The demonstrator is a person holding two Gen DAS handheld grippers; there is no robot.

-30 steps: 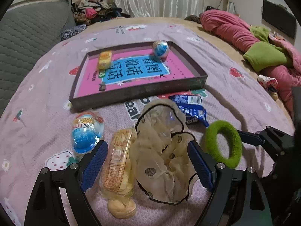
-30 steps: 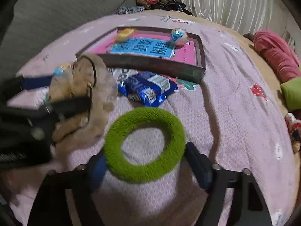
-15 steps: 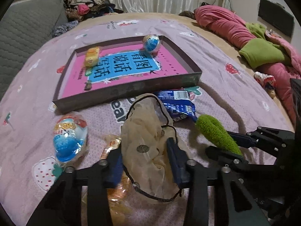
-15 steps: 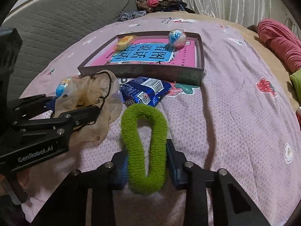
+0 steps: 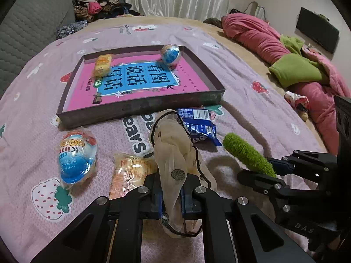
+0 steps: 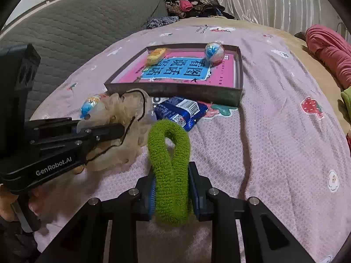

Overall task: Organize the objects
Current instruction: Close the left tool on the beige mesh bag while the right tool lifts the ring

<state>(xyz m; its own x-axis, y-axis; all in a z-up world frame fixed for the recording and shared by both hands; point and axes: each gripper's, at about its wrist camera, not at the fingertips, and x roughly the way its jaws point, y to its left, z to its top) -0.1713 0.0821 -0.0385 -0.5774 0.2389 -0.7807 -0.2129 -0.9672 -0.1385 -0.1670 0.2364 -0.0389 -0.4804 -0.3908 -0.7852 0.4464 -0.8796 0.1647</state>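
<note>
My left gripper [image 5: 172, 199] is shut on a beige sheer scrunchie [image 5: 174, 151] and holds it above the bed; it also shows in the right wrist view [image 6: 122, 118]. My right gripper [image 6: 172, 194] is shut on a green fuzzy scrunchie [image 6: 169, 153], squeezed into a narrow loop, also seen in the left wrist view [image 5: 248, 155]. A shallow dark tray [image 5: 142, 107] with a pink and blue book cover inside holds a yellow snack [image 5: 103, 64] and a blue-white ball [image 5: 171, 53].
On the pink bedspread lie a blue snack packet [image 5: 199, 127], a blue toy egg in wrapper [image 5: 75, 155] and a wrapped yellow pastry [image 5: 129, 173]. Pink and green blankets [image 5: 291, 65] lie at the right. A grey headboard [image 6: 76, 39] stands at the left.
Both grippers closed on their scrunchies and lifted them off the bed. The green ring is now squeezed flat; the beige one hangs bunched between the left fingers.
</note>
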